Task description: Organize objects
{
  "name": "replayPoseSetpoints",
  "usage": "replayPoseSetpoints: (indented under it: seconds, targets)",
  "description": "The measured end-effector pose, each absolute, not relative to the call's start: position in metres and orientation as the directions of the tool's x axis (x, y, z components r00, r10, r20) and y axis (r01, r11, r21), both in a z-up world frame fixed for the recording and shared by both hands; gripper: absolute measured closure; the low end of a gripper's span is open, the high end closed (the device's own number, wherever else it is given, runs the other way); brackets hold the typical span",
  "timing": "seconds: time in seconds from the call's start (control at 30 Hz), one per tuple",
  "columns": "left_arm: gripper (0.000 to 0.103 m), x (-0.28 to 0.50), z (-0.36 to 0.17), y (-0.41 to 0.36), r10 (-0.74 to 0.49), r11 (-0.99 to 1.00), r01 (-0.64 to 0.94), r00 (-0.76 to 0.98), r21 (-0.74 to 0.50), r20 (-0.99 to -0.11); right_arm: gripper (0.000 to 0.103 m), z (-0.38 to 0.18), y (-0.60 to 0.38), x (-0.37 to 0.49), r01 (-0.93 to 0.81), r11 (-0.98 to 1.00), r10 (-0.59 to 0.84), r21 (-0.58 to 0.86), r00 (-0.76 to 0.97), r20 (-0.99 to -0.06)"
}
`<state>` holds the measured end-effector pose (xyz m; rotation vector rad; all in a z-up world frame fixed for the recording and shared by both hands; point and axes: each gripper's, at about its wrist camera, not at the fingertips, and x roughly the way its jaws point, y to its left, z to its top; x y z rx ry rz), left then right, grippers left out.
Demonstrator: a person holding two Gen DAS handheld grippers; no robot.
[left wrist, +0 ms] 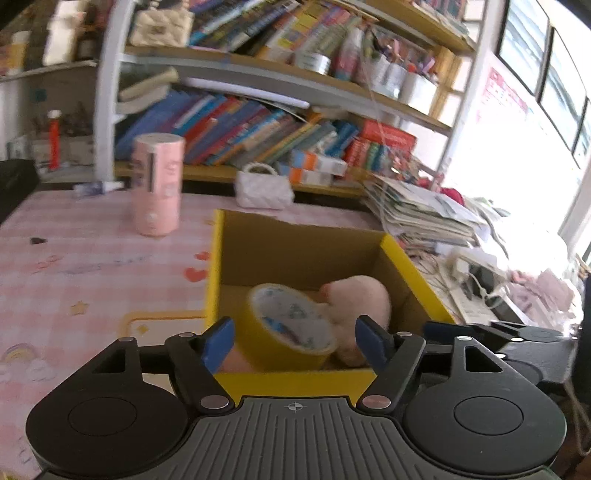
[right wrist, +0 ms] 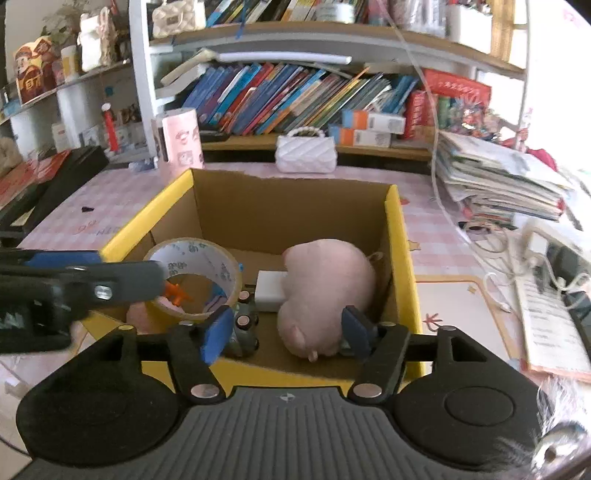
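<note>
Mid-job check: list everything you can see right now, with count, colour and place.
cardboard box: 1, yellow outside, brown inside, on the table.
tape roll: 1, yellowish, in box, left side.
plush toy: 1, pink, in box, right side.
white block: 1, in box, between tape and plush.
pink cylinder: 1, on table behind the box.
white handbag: 1, table's far edge.
paper stack: 1, right of box.
tablecloth: 1, pink check.
left gripper: open, over box.
right gripper: open, over box.

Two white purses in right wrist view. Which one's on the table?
The white quilted purse behind the yellow box. The cream purse sits up on the top shelf.
</note>
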<state>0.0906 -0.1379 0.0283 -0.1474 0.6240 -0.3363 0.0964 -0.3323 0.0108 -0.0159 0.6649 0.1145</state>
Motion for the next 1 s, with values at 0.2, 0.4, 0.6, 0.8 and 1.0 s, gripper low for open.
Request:
replayPoseSetpoints:
  seconds: [0.2, 0.4, 0.6, 0.8, 1.0]
  targets:
    - [0.021, 0.063, 0.028, -0.112, -0.265, 0.963, 0.184, 0.784, -0.198, -0.561, 0.031, 0.021, -0.32, 0.069, -0.049, 0.999, 0.05, 0.017, 0.813, -0.58]
    - [0.014, 0.035, 0.024, -0.092, -0.194, 0.98, 0.13, 0.784, -0.15, -0.589, 0.025, 0.026, -0.296, 0.038, -0.047, 0.999, 0.043, 0.008, 0.822, -0.568]
    - [0.011, 0.009, 0.021, -0.07, -0.128, 0.991, 0.077, 0.79, -0.109, -0.6, 0.015, 0.023, -0.267, 0.014, -0.038, 0.999, 0.037, 0.011, 0.811, -0.584]
    - [0.009, -0.009, 0.02, -0.052, -0.071, 0.997, 0.035, 0.787, -0.07, -0.613, 0.003, 0.018, -0.238, -0.006, -0.021, 1.0, 0.006, -0.019, 0.799, -0.601]
    - [0.008, -0.024, 0.017, -0.043, -0.043, 0.999, 0.023, 0.784, -0.04, -0.619, 0.0, 0.016, -0.222, -0.021, -0.005, 0.999, -0.02, -0.04, 0.795, -0.607]
